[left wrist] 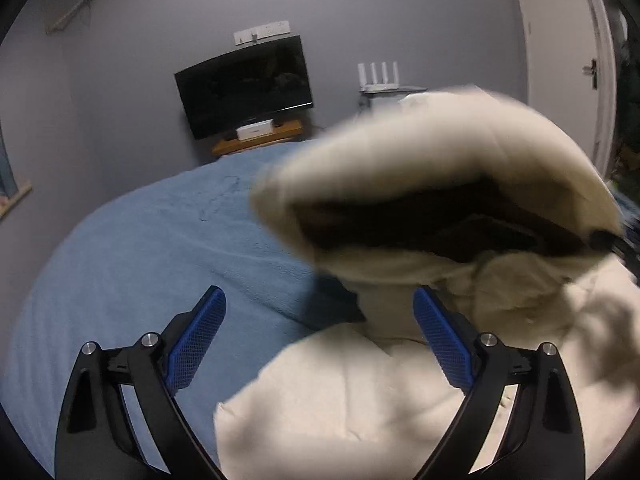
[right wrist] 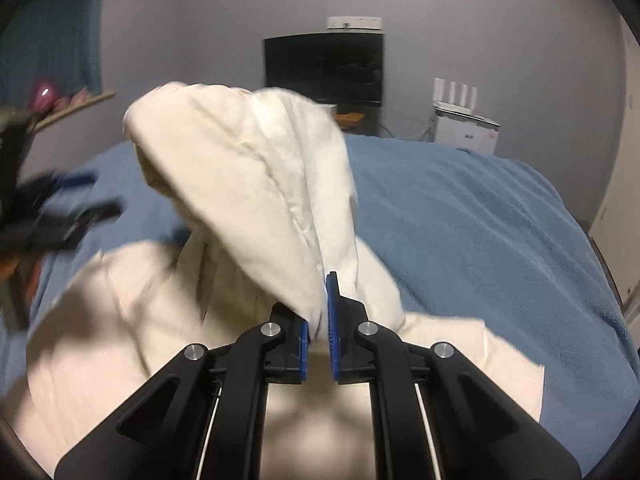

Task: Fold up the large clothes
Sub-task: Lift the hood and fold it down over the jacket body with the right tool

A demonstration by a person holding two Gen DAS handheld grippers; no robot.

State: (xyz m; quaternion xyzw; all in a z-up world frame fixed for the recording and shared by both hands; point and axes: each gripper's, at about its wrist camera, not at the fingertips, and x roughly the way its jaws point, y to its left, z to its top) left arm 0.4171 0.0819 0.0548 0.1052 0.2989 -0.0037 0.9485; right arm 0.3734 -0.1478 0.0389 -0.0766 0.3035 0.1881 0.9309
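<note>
My right gripper (right wrist: 318, 320) has its blue-padded fingers pinching a fold of the cream, thick padded garment (right wrist: 248, 168), lifted at the frame's centre above the blue fleece-covered bed (right wrist: 480, 220). My left gripper (left wrist: 320, 320) hangs with fingers spread wide, holding nothing, over the garment's lower-right spread. With one narrow pinch carrying that bulk, I judge it could slip free and collapse the fold.

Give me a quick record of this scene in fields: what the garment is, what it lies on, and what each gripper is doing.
garment: cream padded coat, one part lifted, the rest lying on the bed
surface: blue blanket
right gripper: shut on a fold of the coat, holding it up
left gripper: open, holding nothing, over the coat's edge
background: dark television against the grey wall
</note>
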